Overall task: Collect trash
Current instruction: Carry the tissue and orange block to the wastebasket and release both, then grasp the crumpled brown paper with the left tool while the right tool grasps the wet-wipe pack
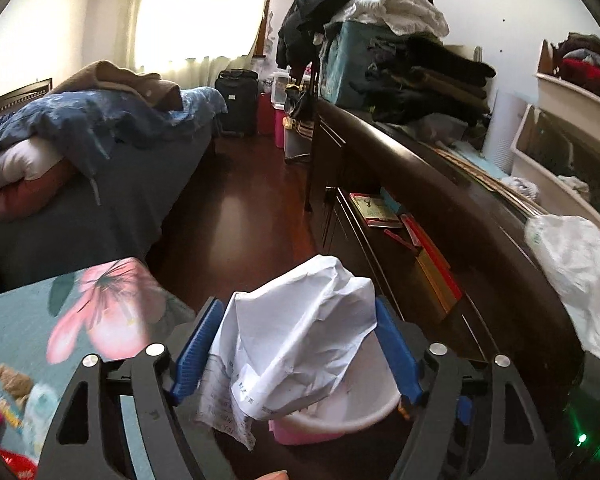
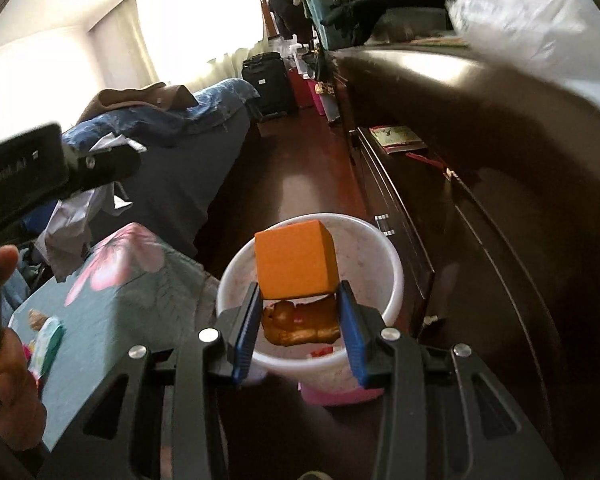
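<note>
- The left tongs [image 1: 300, 344] hold a crumpled white paper [image 1: 296, 336] between their blue pads [image 1: 196, 350]; the jaws stand wide, and the paper fills the gap from one pad to the other.
- The paper bulges up above the fingertips, and a printed, wrinkled flap of it hangs down below the left pad.
- Under the paper, in the left wrist view, part of a white bin [image 1: 340, 412] with a pink base shows; the paper hangs over its rim.
- The right tongs [image 2: 298, 328] grip an orange block [image 2: 294, 258] at its lower edge, jaws partly closed, one blue pad on each side of the block.
- The block sits right above the open mouth of the white bin [image 2: 388, 292], which stands on the dark wooden floor [image 2: 312, 160].
- Inside the bin lies brown crumpled wrapper-like trash [image 2: 300, 326] with a bit of red beside it.
- Left of the bin is a worktop covered in a teal cloth with pink flowers [image 2: 132, 292]; small items lie on it near its left end.
- In the right wrist view the left tongs come in from the left, with the white paper hanging from them, and a hand [image 2: 8, 344] at the frame's left edge.
- A dark wooden cabinet [image 2: 480, 220] runs along the right, and a bed [image 1: 100, 184] with blue bedding stands at the left.
</note>
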Demonstrator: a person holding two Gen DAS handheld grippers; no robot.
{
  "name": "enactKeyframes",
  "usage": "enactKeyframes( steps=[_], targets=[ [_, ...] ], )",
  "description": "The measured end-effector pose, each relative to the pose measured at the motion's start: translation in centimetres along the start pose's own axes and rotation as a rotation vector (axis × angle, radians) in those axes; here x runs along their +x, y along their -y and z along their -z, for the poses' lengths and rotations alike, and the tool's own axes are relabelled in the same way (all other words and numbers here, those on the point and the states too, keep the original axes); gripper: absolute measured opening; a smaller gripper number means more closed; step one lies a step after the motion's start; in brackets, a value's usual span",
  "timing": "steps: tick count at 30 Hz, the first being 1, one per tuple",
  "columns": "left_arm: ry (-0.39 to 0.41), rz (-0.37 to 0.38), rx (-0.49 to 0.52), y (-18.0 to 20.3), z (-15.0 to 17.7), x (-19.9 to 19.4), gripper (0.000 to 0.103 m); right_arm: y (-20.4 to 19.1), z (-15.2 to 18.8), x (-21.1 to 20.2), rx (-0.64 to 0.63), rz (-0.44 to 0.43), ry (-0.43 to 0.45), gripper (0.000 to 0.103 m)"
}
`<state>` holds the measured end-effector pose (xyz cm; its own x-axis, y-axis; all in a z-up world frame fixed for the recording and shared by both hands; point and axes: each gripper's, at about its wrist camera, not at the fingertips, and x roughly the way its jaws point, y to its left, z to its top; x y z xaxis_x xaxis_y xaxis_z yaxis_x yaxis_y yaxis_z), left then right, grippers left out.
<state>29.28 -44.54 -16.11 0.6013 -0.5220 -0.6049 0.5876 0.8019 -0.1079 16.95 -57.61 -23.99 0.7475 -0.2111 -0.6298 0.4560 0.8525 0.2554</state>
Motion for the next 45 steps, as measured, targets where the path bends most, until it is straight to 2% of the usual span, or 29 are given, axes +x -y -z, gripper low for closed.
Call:
enactKeyframes(
  steps=[4,6,11,19,24,28,30,33,39,42,45],
  targets=[
    [0.001,-0.017,0.015,0.7,-0.9,2.8,0.096,1.0,-1.0,3.6,0.002,0.008,-0.002,0.041],
    [0.004,-0.02,0.006,0.7,-1.2,3.6,0.098,1.3,-1.1,5.0,0.006,0.008,0.003,0.056],
    [0.012,-0.005,-0.029,-0.1,-1.4,3.2,0.099,2.0,-0.2,6.8,0.013,0.037,-0.022,0.057],
    [0.052,0.011,-0.044,-1.1,-0.7,-1.6,0.099,0.7,1.3,4.0,0.0,0.053,-0.026,0.061],
    [0.072,-0.004,-0.054,-3.2,0.1,-6.1,0.099,-0.5,2.0,0.8,-0.003,0.043,-0.015,0.069],
    [0.075,-0.066,-0.051,-5.5,1.6,-9.5,0.099,-2.9,2.3,-2.1,-0.043,0.017,-0.004,0.071],
    [0.063,-0.109,-0.039,-6.8,2.7,-10.8,0.099,-4.1,2.5,-3.5,-0.062,-0.005,0.004,0.076],
    [0.026,-0.179,-0.033,-9.2,4.7,-12.4,0.099,-6.6,2.9,-5.4,-0.108,-0.044,0.004,0.077],
    [-0.011,-0.31,-0.13,-16.5,7.8,-15.0,0.099,-12.1,4.2,-8.0,-0.226,-0.117,-0.006,0.08],
    [-0.033,-0.351,-0.203,-20.5,8.0,-14.6,0.099,-14.4,4.6,-8.7,-0.265,-0.139,-0.003,0.08],
    [-0.071,-0.37,-0.236,-23.2,7.2,-11.9,0.099,-15.9,4.6,-9.1,-0.282,-0.159,-0.004,0.081]
  ],
)
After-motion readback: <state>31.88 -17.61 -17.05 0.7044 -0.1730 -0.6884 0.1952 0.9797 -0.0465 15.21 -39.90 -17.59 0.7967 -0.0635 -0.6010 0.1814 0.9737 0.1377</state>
